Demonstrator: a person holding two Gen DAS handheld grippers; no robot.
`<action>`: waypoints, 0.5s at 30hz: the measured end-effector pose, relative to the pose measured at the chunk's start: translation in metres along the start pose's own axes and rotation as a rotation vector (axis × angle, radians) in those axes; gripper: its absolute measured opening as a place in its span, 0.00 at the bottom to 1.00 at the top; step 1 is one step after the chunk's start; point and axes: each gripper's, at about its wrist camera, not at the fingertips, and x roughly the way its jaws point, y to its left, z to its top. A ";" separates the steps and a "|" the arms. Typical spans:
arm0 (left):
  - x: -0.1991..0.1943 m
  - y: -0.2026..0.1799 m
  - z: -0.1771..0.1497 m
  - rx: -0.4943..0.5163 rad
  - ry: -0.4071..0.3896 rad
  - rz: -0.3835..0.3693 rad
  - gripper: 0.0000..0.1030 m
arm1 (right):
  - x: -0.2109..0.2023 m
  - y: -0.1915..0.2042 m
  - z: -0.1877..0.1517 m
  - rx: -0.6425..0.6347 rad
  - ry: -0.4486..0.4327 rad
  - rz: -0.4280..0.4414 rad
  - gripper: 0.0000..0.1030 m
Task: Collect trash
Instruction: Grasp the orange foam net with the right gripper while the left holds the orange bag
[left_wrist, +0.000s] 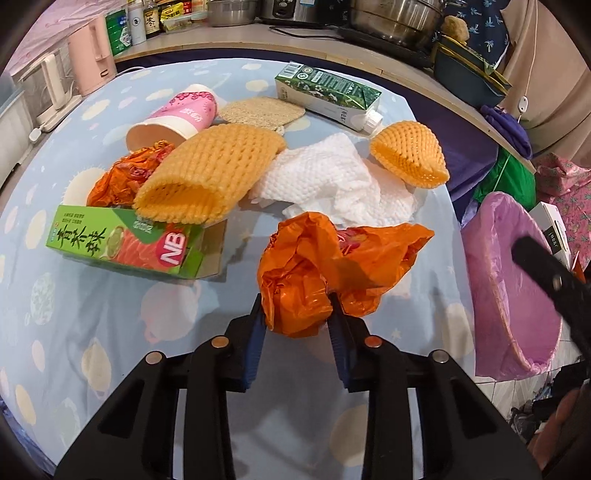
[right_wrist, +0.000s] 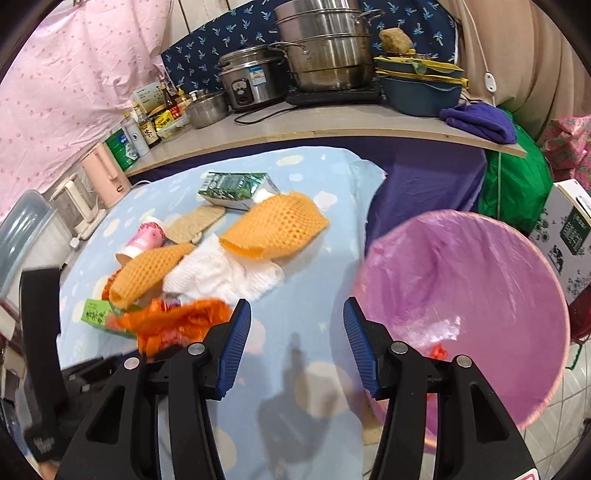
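Blue patterned counter (left_wrist: 110, 314), cluttered. Green carton (left_wrist: 125, 243) reads "NB". Your left tool (left_wrist: 295, 314) pinches the crumpled orange bag (left_wrist: 314, 273) near the right edge. Your right tool (right_wrist: 295, 332) spread, nothing between, beside the pink-lined bin (right_wrist: 480, 295).
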 end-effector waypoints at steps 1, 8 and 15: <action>-0.001 0.002 0.000 -0.002 0.001 0.005 0.30 | 0.004 0.003 0.004 -0.003 -0.004 0.011 0.50; -0.013 0.017 0.000 -0.030 -0.001 0.008 0.30 | 0.046 0.022 0.026 -0.043 0.002 0.027 0.50; -0.014 0.028 0.001 -0.050 0.005 0.003 0.30 | 0.079 0.022 0.044 -0.001 0.024 0.060 0.50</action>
